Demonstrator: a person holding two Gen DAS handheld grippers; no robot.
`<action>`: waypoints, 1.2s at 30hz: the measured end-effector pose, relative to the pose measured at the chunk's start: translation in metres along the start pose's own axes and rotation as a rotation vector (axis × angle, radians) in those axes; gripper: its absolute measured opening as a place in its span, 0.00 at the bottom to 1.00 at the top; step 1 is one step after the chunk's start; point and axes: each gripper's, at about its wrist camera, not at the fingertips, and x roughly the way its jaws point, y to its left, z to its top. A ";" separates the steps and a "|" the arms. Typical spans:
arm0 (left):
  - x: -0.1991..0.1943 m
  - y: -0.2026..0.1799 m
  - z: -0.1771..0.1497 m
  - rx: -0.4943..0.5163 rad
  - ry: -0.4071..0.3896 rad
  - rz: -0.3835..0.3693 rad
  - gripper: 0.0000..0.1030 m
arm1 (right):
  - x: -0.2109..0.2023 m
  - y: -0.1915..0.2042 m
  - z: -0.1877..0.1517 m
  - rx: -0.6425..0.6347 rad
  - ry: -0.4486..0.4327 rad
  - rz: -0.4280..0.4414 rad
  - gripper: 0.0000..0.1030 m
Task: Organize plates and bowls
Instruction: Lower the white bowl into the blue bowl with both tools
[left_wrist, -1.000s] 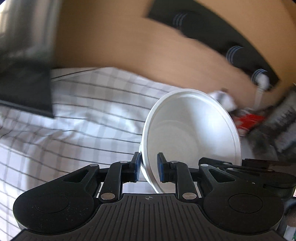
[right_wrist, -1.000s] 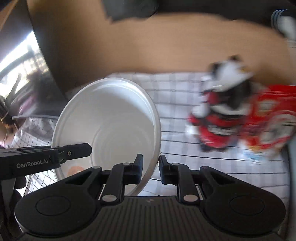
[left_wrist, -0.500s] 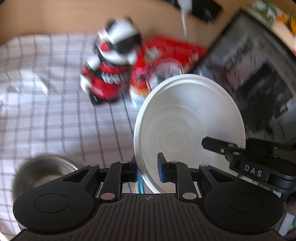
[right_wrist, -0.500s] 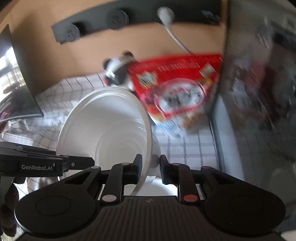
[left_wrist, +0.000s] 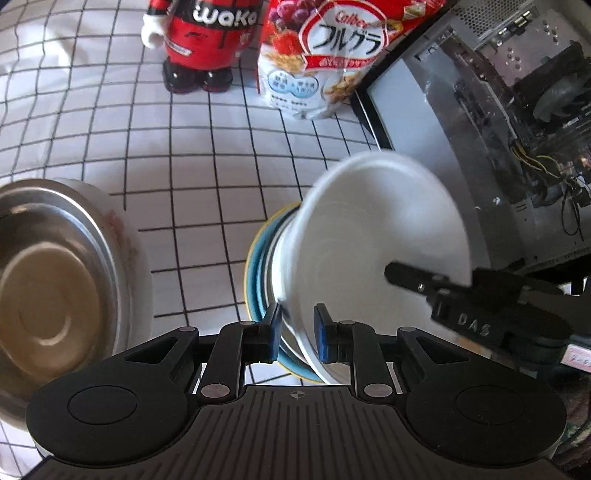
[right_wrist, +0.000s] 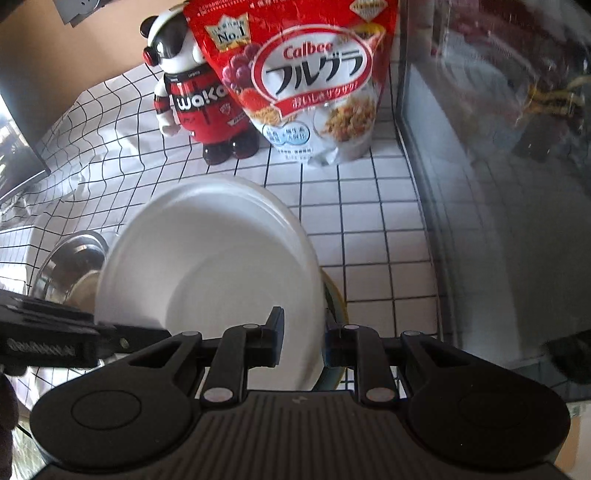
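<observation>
Both grippers hold one white bowl (left_wrist: 384, 236) by opposite sides of its rim. My left gripper (left_wrist: 297, 334) is shut on its near rim. My right gripper (right_wrist: 303, 341) is shut on the other side; the bowl also shows in the right wrist view (right_wrist: 207, 269). The bowl sits low over a stack of blue and yellow-rimmed dishes (left_wrist: 258, 266) on the checked cloth. I cannot tell whether it touches the stack. A steel bowl (left_wrist: 48, 291) on a white plate lies to the left.
A red and black toy figure (left_wrist: 201, 40) and a red Calbee cereal bag (left_wrist: 325, 55) stand at the back. A glass-sided computer case (left_wrist: 509, 122) stands close on the right. A dark monitor edge (right_wrist: 18, 147) is at far left.
Both grippers have carried the white bowl rightward across the table and down, from open cloth to just over the stacked dishes beside the steel bowl. Both grips are unchanged.
</observation>
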 end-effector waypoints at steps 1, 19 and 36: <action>-0.003 -0.001 -0.002 0.002 -0.001 0.005 0.21 | 0.001 -0.001 -0.001 0.003 0.001 0.004 0.19; -0.033 0.003 0.004 -0.026 -0.119 0.031 0.21 | -0.016 -0.002 0.002 -0.008 -0.045 0.003 0.20; -0.018 -0.004 0.004 0.021 -0.121 0.077 0.21 | -0.003 -0.029 -0.014 0.109 -0.032 -0.020 0.30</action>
